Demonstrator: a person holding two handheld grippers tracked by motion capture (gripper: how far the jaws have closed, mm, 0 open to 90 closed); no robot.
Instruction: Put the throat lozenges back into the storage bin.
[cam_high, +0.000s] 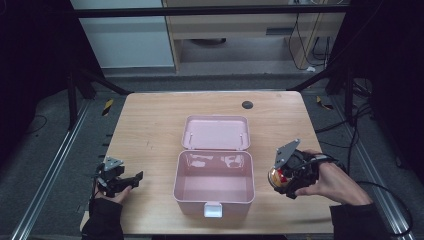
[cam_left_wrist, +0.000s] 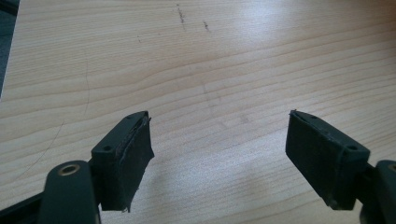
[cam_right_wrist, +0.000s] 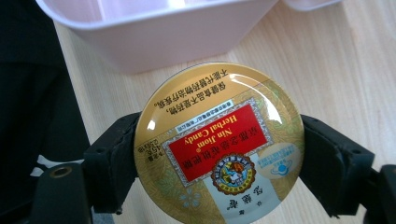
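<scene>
I have a round candy tin (cam_right_wrist: 219, 144) pinched across its width in my right gripper (cam_high: 287, 175), one jaw pressing on each side of the rim, and it hangs just to the right of the open pink box (cam_high: 214, 181) in the middle of the table (cam_high: 150, 125). In the right gripper view the box's near wall sits just beyond the tin, close but apart from it. I judge the tin to be light, stiff and hard, with a glossy printed lid that throws glare, so it is likely slick; the curved metal edge gives the pads little to bite on, and I'd expect it to twist or pop out if I ease off. Holding it square across the widest part, as now, seems the safest hold. My left gripper (cam_high: 117, 181) rests over bare wood at the table's left, jaws spread wide with nothing between them
</scene>
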